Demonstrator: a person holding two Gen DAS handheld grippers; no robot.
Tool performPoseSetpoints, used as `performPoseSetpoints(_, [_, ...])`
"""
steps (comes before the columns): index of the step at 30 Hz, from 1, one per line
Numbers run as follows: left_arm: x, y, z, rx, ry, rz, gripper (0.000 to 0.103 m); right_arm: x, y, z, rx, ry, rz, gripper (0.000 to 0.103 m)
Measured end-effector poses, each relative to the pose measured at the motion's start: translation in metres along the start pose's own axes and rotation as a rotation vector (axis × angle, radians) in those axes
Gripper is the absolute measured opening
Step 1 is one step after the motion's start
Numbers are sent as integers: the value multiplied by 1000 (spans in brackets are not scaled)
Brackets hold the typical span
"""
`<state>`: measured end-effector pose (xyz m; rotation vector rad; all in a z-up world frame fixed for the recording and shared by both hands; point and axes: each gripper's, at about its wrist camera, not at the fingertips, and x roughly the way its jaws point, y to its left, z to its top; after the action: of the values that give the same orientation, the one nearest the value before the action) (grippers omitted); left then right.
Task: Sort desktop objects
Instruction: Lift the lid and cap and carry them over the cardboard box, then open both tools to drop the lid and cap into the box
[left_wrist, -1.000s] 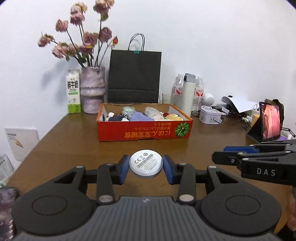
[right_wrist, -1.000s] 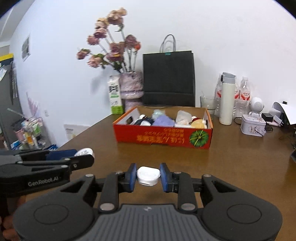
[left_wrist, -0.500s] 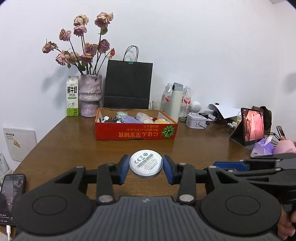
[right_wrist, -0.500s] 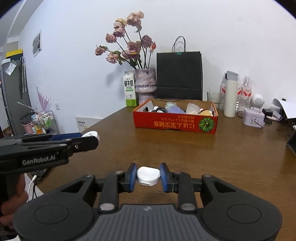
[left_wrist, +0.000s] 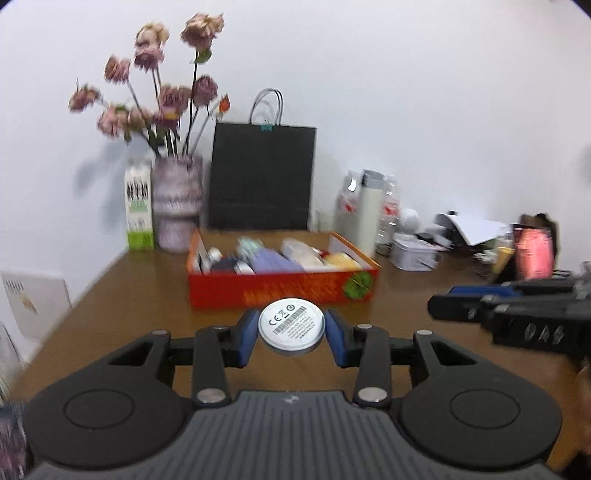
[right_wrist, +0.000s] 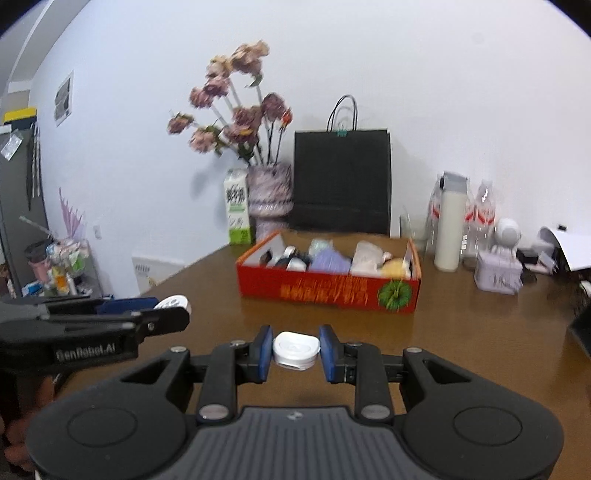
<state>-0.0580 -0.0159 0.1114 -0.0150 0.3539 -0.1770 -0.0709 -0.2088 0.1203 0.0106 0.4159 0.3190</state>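
Observation:
My left gripper (left_wrist: 291, 330) is shut on a round white disc (left_wrist: 291, 326) with a barcode label, held above the brown table (left_wrist: 140, 295). My right gripper (right_wrist: 295, 349) is shut on a small white case (right_wrist: 295, 350), also above the table. A red cardboard box (left_wrist: 280, 291) filled with several small items stands ahead of both; it also shows in the right wrist view (right_wrist: 328, 288). The left gripper appears at the left of the right wrist view (right_wrist: 92, 325), the right gripper at the right of the left wrist view (left_wrist: 517, 314).
Behind the box stand a black paper bag (left_wrist: 260, 177), a vase of dried roses (left_wrist: 177, 203) and a milk carton (left_wrist: 139, 208). Bottles (right_wrist: 450, 225), a small tin (right_wrist: 498, 271) and a tablet (left_wrist: 533, 253) crowd the right side.
Both grippers have moved forward toward the red box, which looks larger now. Both keep hold of their objects. The views are motion-blurred.

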Motion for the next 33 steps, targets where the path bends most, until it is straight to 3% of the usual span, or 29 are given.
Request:
performPoseSetpoints(4, [58, 11, 33, 0, 21, -13, 40, 53, -22, 38, 12, -28, 0, 26])
performPoseSetpoints(9, [138, 28, 90, -1, 61, 22, 40, 133, -54, 95, 62, 13, -26, 26])
performPoseSetpoints(13, [213, 46, 127, -56, 177, 38, 40, 198, -77, 138, 83, 70, -85, 26])
performPoseSetpoints(18, [290, 65, 147, -114, 319, 62, 40, 280, -113, 171, 117, 203, -120, 26])
performPoseSetpoints(24, [385, 92, 142, -157, 580, 101, 40, 362, -165, 173, 224, 400, -146, 26])
performPoseSetpoints(27, [418, 101, 134, -163, 658, 121, 40, 392, -183, 164, 246, 474, -159, 26])
performPoseSetpoints(30, [436, 100, 130, -159, 708, 92, 41, 415, -193, 157, 244, 517, -165, 26])
performPoseSetpoints(32, [442, 93, 129, -136, 711, 90, 47, 428, -196, 154, 241, 526, -154, 27])
performPoseSetpoints(33, [444, 91, 130, -126, 699, 103, 61, 432, -198, 153, 244, 525, -146, 37])
